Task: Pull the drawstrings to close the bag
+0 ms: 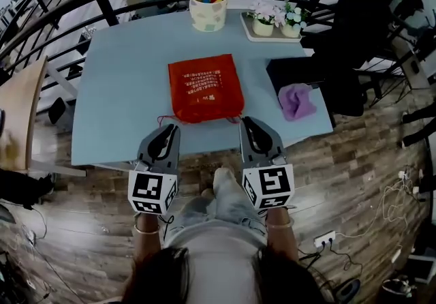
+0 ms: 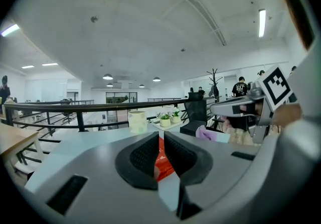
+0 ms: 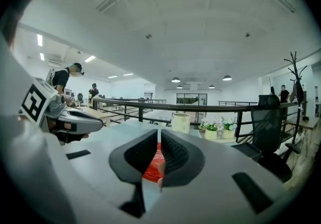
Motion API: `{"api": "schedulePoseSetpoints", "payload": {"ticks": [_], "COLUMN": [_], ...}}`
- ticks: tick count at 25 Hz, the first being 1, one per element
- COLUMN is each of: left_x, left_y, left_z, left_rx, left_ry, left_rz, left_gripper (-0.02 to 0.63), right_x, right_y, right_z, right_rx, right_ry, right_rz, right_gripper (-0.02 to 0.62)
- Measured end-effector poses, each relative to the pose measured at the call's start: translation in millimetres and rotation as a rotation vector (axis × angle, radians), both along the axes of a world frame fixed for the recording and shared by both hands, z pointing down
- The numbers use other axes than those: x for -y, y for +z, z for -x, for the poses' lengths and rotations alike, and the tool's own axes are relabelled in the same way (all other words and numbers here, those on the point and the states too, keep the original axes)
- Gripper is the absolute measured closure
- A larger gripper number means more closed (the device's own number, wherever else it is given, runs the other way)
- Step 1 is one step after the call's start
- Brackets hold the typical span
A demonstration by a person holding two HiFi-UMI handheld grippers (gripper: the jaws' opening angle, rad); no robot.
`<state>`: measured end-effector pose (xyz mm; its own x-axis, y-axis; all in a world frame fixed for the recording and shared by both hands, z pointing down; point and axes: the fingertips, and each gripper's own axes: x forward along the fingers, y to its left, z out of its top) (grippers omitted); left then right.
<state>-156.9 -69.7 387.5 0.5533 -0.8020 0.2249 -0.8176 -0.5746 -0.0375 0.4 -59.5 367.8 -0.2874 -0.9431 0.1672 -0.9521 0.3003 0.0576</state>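
Barely started here: the red bag [image 1: 206, 88] lay flat, mouth uncinched, near the front edge of the blue table [image 1: 116, 91], and we had the left gripper [image 1: 170, 129] and right gripper [image 1: 247, 123] both clenched tight by its near corners, neither visibly pinching the drawstrings [image 1: 163, 119], so the whole pull was left.

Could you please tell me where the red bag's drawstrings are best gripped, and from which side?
The cord ends sticking out at the red bag's near corners, left cord and right cord, look best. Come from the table's near edge, each on its own side: the cords lie outward, clear of the fabric.
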Motion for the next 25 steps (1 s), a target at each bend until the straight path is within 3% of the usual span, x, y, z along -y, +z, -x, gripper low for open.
{"api": "schedulePoseSetpoints", "payload": {"ticks": [4,7,16,25], "left_x": [7.7,13.8,45.7,68.9], "left_y": [17.8,34.9,79.7,127.4], "left_z": [-1.2,-3.0,-4.3,-8.9], "left_rx": [0.033,0.067,0.143,0.226], "left_ry": [0.005,0.022,0.006,0.058], "left_rz": [0.033,0.072,0.173,0.270], "left_gripper": [0.578,0.518,0.505,0.485], "right_x": [8.9,22.5,70.6,105.6], "right_y": [9.6,22.3,56.9,106.8], "right_z": [-10.1,-13.6,-27.3,-42.1], "right_rx": [0.002,-0.017,-0.079,-0.186], "right_ry": [0.008,0.004,-0.059,-0.159], "right_rz": [0.025,0.058,0.152,0.289], "right_gripper": [0.569,0.569,0.568,0.567]}}
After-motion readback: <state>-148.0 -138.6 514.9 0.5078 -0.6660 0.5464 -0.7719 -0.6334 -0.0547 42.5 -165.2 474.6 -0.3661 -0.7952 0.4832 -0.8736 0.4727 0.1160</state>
